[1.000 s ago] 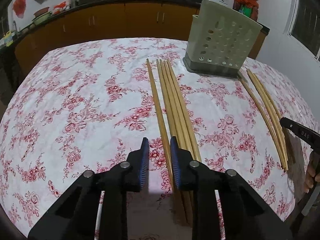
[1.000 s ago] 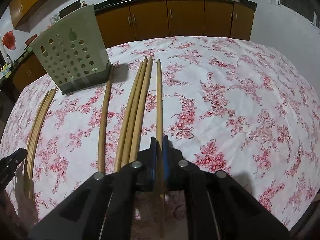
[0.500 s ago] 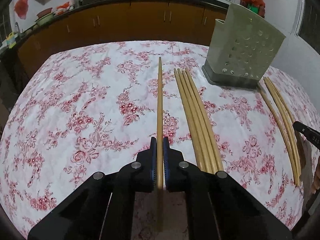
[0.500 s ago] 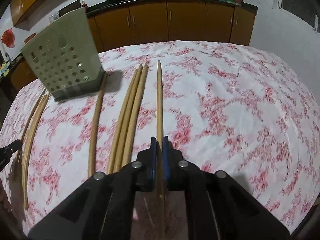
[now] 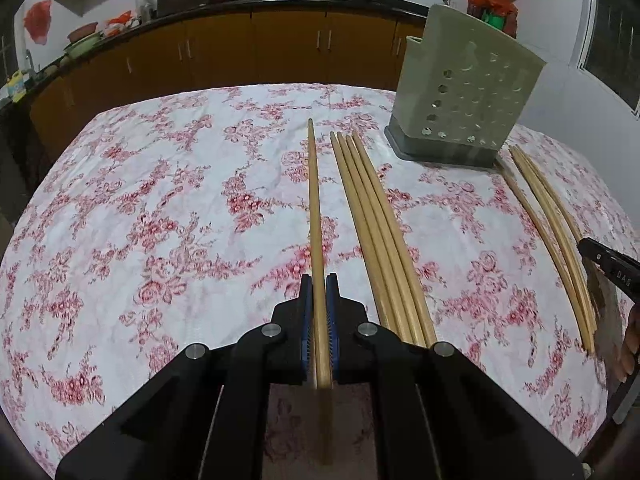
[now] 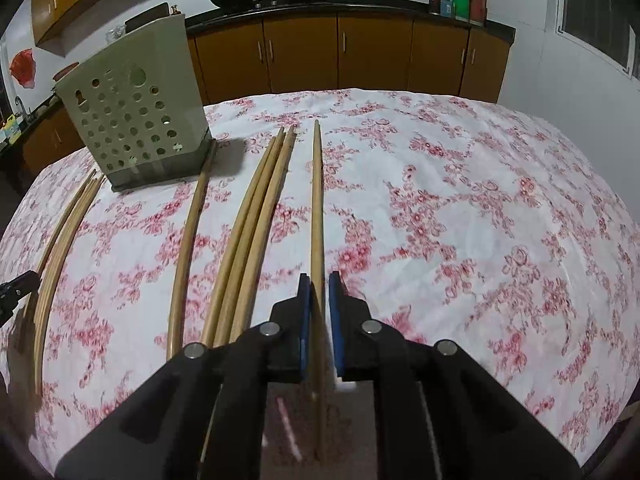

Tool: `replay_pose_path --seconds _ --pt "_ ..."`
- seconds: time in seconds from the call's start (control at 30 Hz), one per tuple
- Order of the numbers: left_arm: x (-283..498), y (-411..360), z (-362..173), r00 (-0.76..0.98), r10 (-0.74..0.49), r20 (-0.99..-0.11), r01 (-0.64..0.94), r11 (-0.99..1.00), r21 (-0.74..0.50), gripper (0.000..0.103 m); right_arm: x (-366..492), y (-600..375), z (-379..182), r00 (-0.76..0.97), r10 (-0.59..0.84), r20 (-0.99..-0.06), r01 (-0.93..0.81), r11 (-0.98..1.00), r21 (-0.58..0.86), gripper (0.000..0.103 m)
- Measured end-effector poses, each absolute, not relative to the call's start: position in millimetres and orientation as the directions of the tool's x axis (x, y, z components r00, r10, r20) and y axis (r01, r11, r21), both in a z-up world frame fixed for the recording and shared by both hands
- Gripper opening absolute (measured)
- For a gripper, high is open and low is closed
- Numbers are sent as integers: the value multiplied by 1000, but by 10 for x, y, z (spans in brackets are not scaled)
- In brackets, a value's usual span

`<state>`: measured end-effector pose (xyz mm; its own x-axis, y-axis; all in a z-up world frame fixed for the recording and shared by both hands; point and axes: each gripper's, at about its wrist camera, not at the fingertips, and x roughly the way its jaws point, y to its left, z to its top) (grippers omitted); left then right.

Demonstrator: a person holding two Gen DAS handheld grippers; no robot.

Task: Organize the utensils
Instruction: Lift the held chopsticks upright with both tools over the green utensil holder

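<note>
Chopstick [image 5: 314, 208] is clamped between the pads of the left gripper [image 5: 319, 288], gripped near its thick end, with the tip pointing away over the cloth [image 5: 140, 200]. The right gripper [image 6: 319, 288] straddles a second chopstick [image 6: 317, 200] with its jaws slightly apart. A gap shows beside one pad, so that hold looks loose.

Step in hand, by judgement: collecting sticks for the holder [image 5: 464, 100], which stands upright at the far side. The next move calls for lifting the stick, tipping it upright, and lowering it into the holder's top.

A bundle [image 5: 372, 220] lies just beside the clamped chopstick, and more sticks [image 5: 552, 220] lie near the holder's base. Nothing stands in the path, but a swing could sweep the bundle.
</note>
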<state>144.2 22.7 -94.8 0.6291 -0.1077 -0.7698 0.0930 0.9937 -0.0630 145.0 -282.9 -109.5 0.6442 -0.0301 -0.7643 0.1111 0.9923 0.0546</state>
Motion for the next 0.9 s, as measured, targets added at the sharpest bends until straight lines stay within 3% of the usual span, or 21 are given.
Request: replay_pose_path --seconds 0.2,0.3,0.67,0.9 --pt "1395 220 -946 629 -101 -771 91 994 -55 8 1408 -2819 -1072 643 -32 -765 109 993 49 8" --pt "1389 242 -877 634 -105 -766 88 994 -63 8 1348 -2854 -862 693 -27 -721 110 992 68 8" --pt "1336 461 86 820 -105 -562 59 993 -99 7 1204 -3027 41 853 -26 -522 112 984 135 8" --pt "1426 460 390 866 -93 -491 36 991 -125 7 1231 -3042 246 880 -31 -474 113 983 147 8"
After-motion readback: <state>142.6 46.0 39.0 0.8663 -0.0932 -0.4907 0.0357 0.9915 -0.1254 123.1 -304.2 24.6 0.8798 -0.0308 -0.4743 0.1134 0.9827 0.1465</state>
